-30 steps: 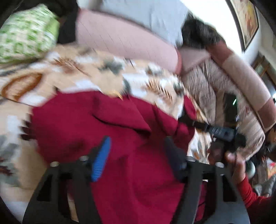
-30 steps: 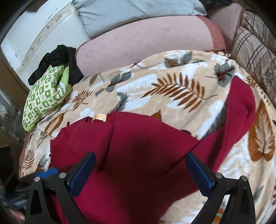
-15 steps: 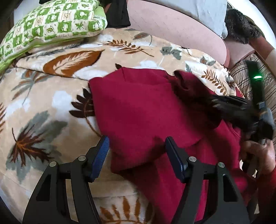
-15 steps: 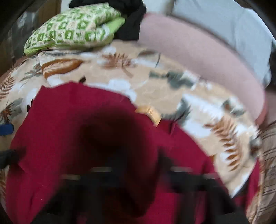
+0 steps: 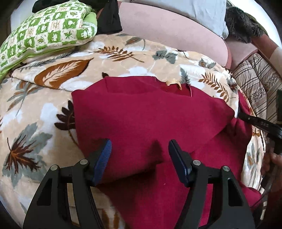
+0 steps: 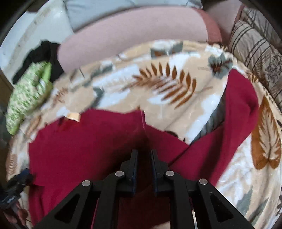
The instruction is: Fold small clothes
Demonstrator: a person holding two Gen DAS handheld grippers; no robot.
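A dark red garment (image 5: 146, 116) lies on a leaf-patterned blanket (image 5: 52, 91), its left part folded over the rest, a tan label (image 5: 171, 81) at its far edge. My left gripper (image 5: 139, 149) is open just above the near edge of the fold. In the right wrist view the garment (image 6: 88, 151) fills the lower middle, one sleeve (image 6: 241, 105) stretching up to the right. My right gripper (image 6: 144, 155) is shut on a pinch of the red cloth. It also shows at the right edge of the left wrist view (image 5: 246, 117), gripping the fold's corner.
A green checked pillow (image 5: 45, 33) and a black garment (image 5: 109, 19) lie at the far left. A pink sofa back (image 5: 167, 33) with a grey cushion (image 5: 199, 10) runs behind. A striped cushion (image 5: 257, 84) sits at the right.
My right gripper closed on the red cloth and pulled its corner to the right, flattening the fold. My left gripper stayed open and moved over the fold's near edge.
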